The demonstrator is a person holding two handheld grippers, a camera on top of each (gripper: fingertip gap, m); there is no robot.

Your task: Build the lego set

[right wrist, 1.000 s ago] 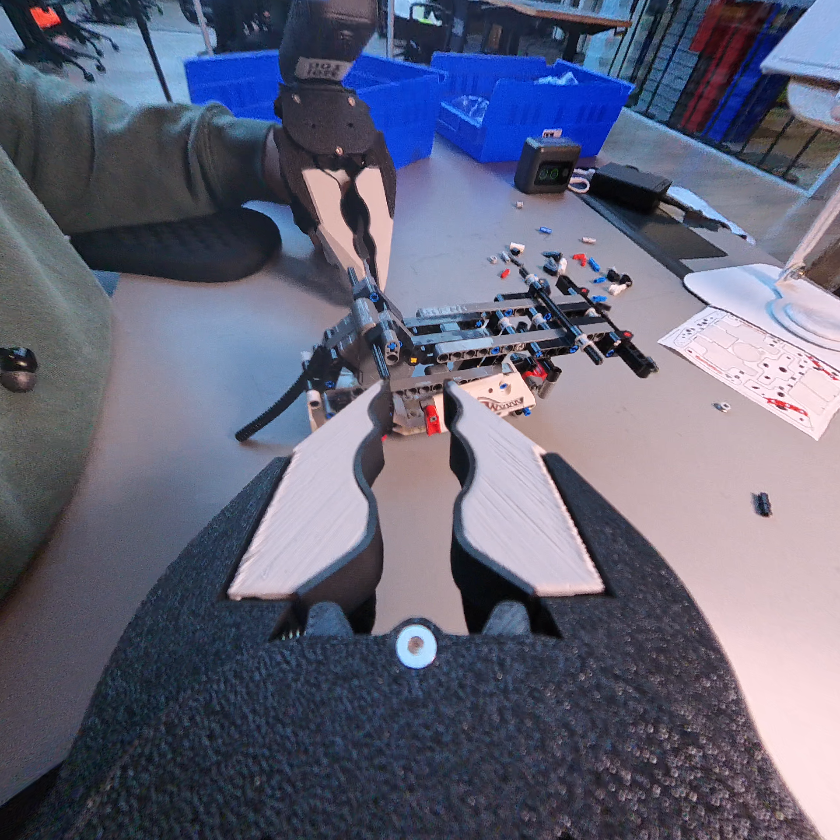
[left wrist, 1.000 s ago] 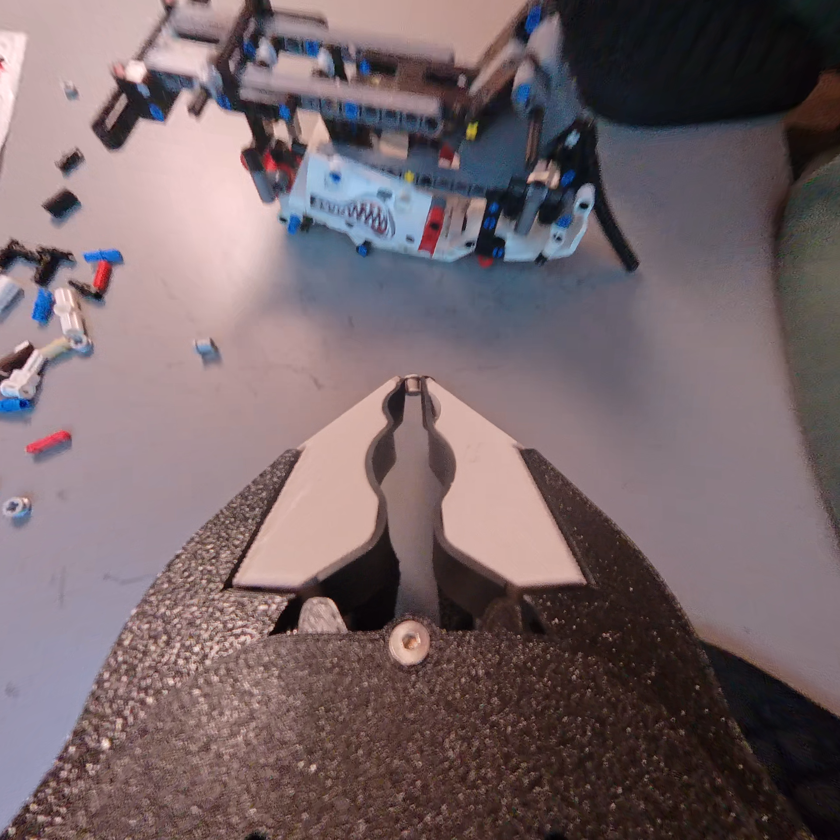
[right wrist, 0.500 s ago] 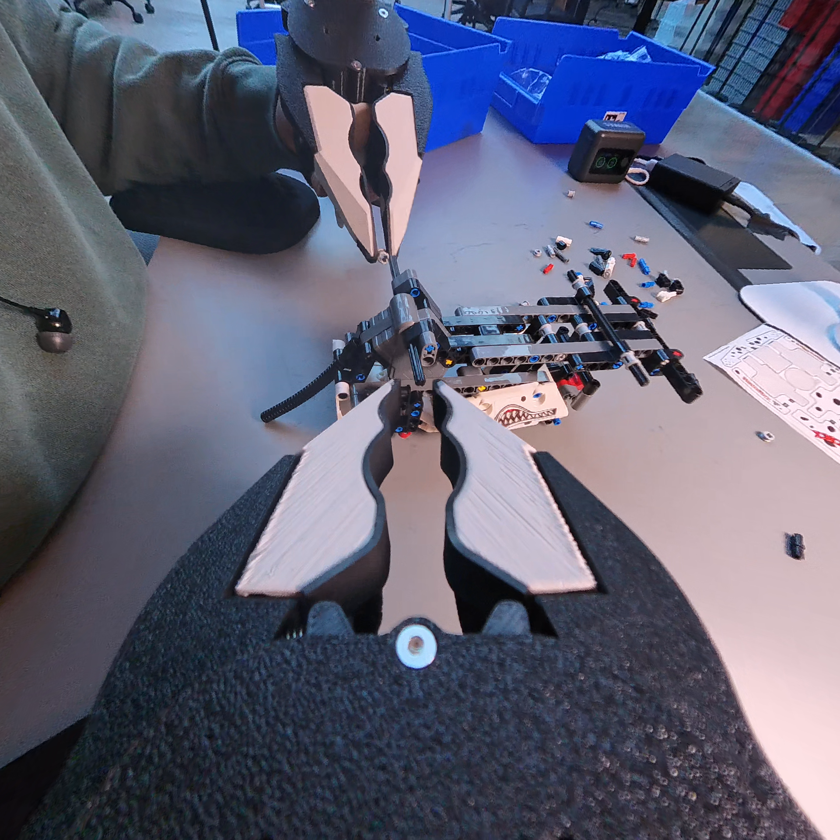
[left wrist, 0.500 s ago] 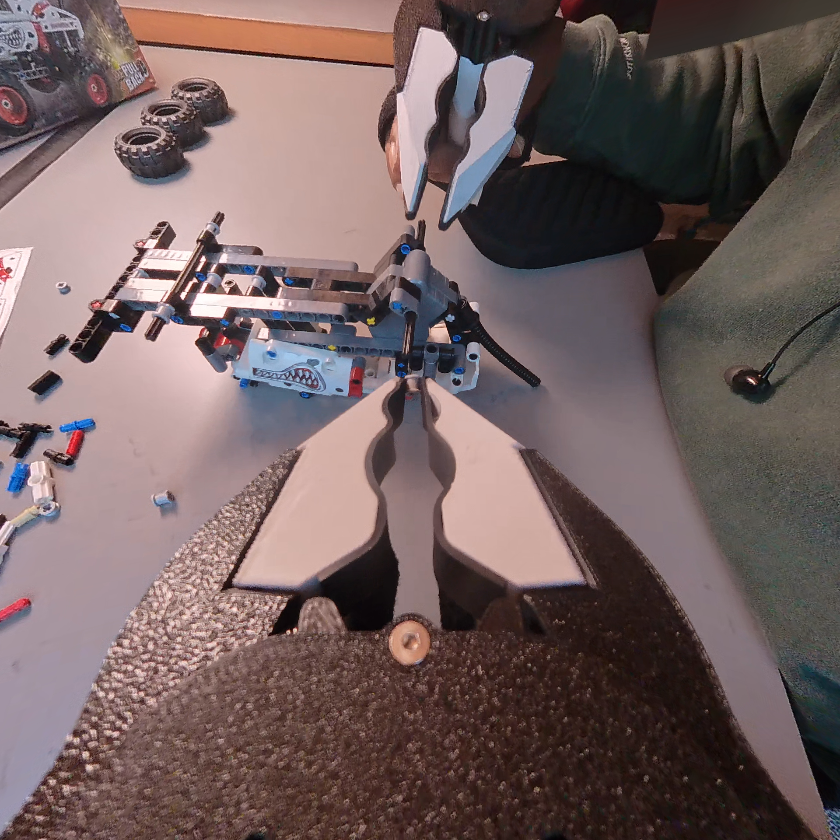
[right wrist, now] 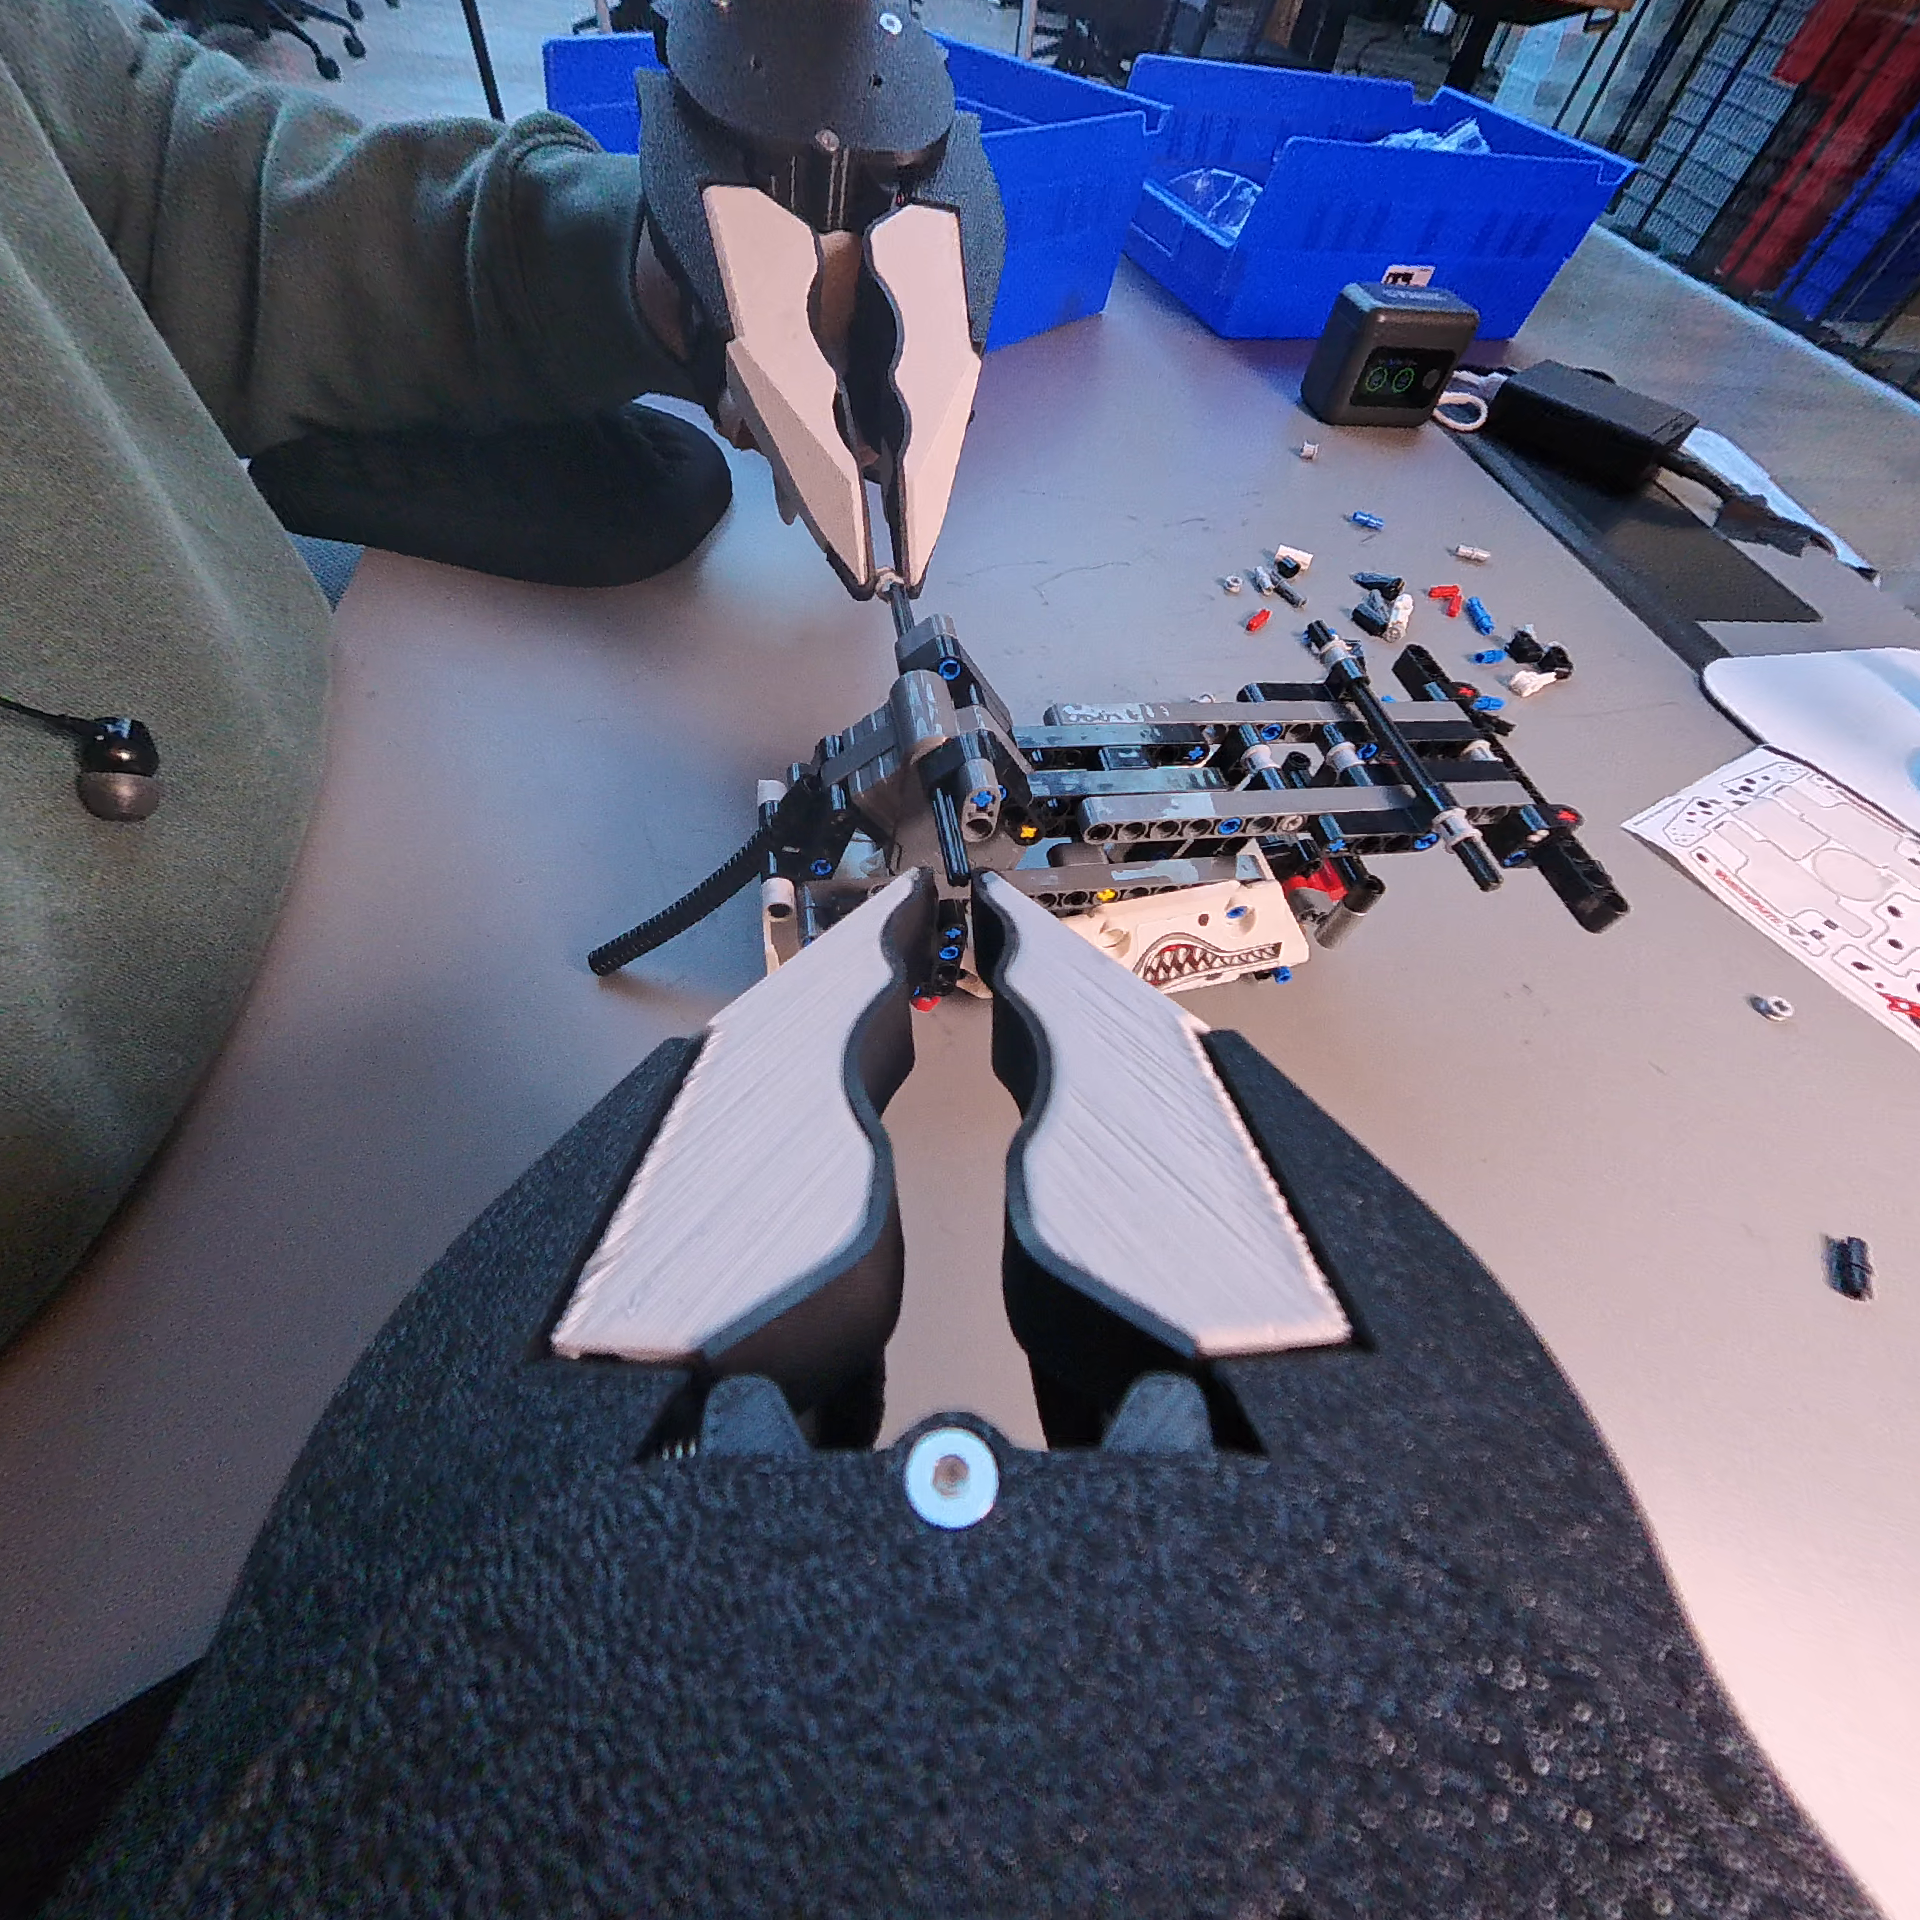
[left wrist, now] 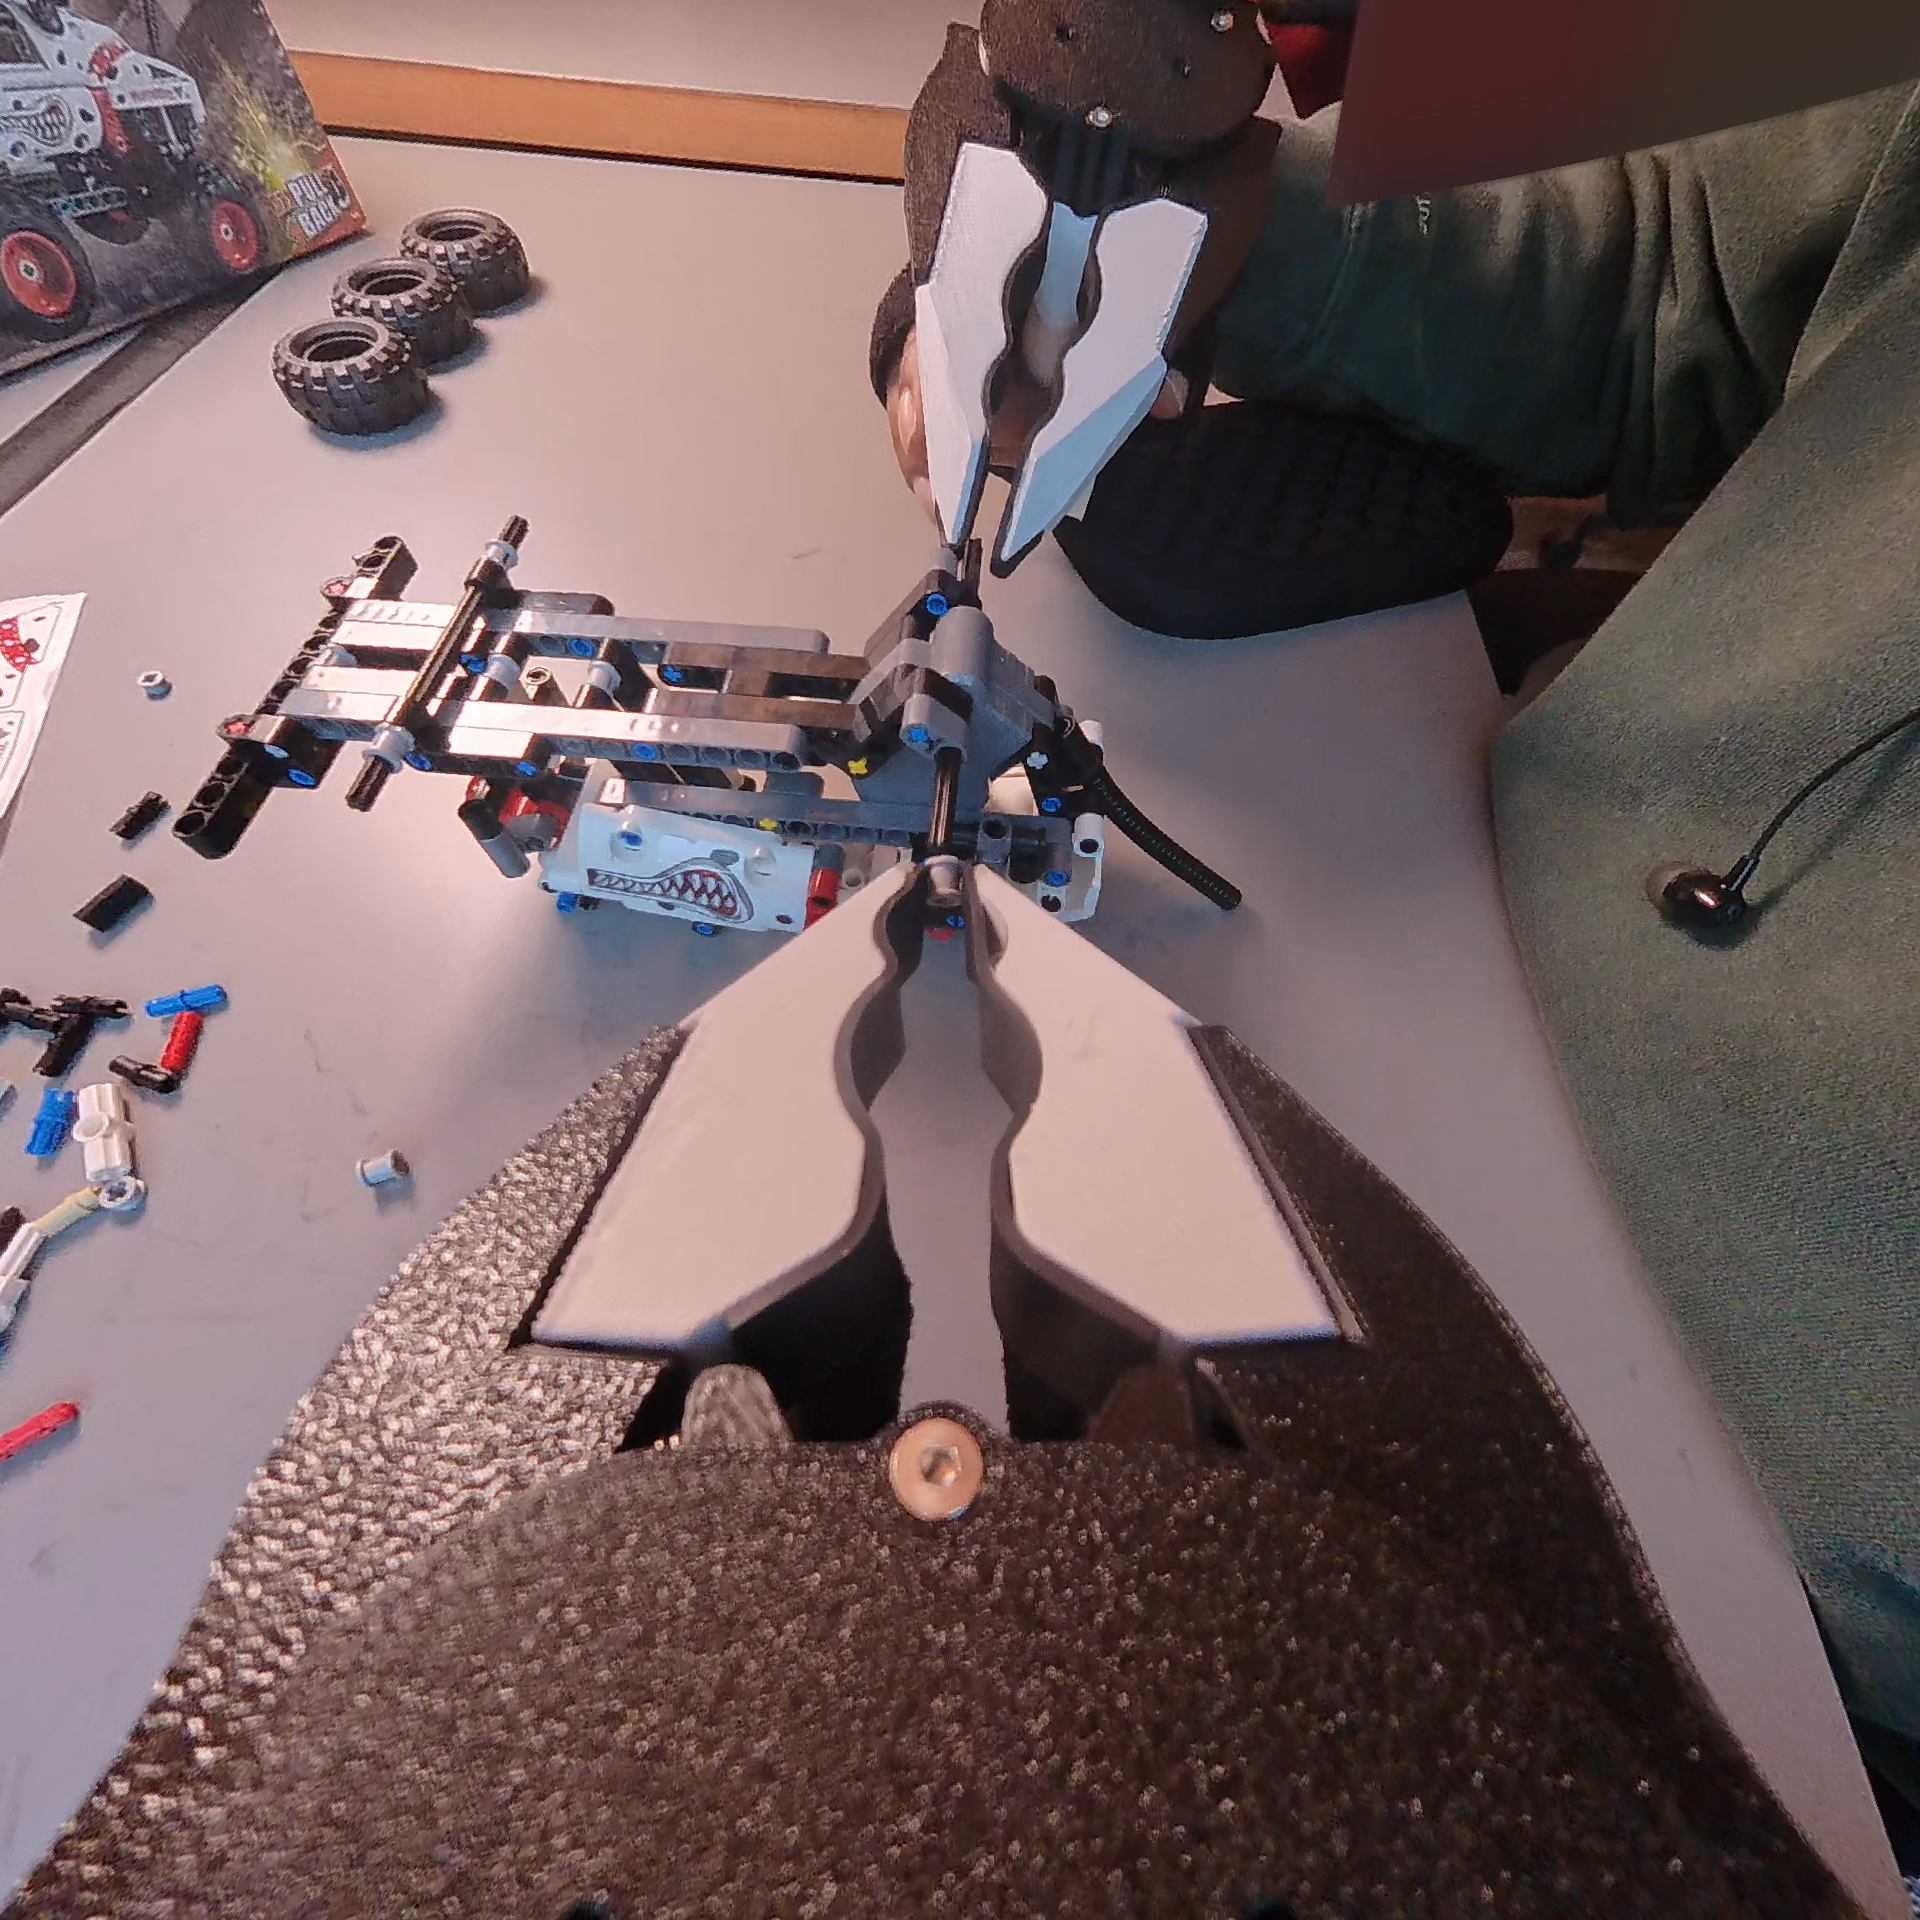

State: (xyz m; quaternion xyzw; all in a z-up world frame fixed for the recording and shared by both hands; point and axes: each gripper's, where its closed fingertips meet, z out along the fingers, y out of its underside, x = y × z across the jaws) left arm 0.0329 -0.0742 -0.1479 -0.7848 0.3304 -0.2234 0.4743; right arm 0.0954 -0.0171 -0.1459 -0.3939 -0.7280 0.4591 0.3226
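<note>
The half-built lego truck chassis (left wrist: 644,717) with a shark-mouth panel stands on the grey table and also shows in the right wrist view (right wrist: 1195,810). A black axle (left wrist: 943,790) runs through its grey end block. My left gripper (left wrist: 942,883) is shut on a small grey bush (left wrist: 942,878) at the axle's near end. It shows from the other side in the right wrist view (right wrist: 883,582). My right gripper (right wrist: 948,883) is narrowly open, its fingertips on either side of the axle's (right wrist: 948,821) opposite end. It shows at the top of the left wrist view (left wrist: 977,551).
Three black tyres (left wrist: 400,296) and the set's box (left wrist: 135,156) lie at the far left. Loose small pieces (left wrist: 104,1070) lie left of the model, and more show in the right wrist view (right wrist: 1403,613). A sticker sheet (right wrist: 1787,873), blue bins (right wrist: 1351,208) and a black device (right wrist: 1387,358) are beyond. A person's sleeve and body border the table. The left gripper's tips are roughly 10 centimeters from the right gripper's.
My left gripper has risen from low over the table and brought the bush to the axle's end. My right gripper's jaws have narrowed around the axle's other end.
</note>
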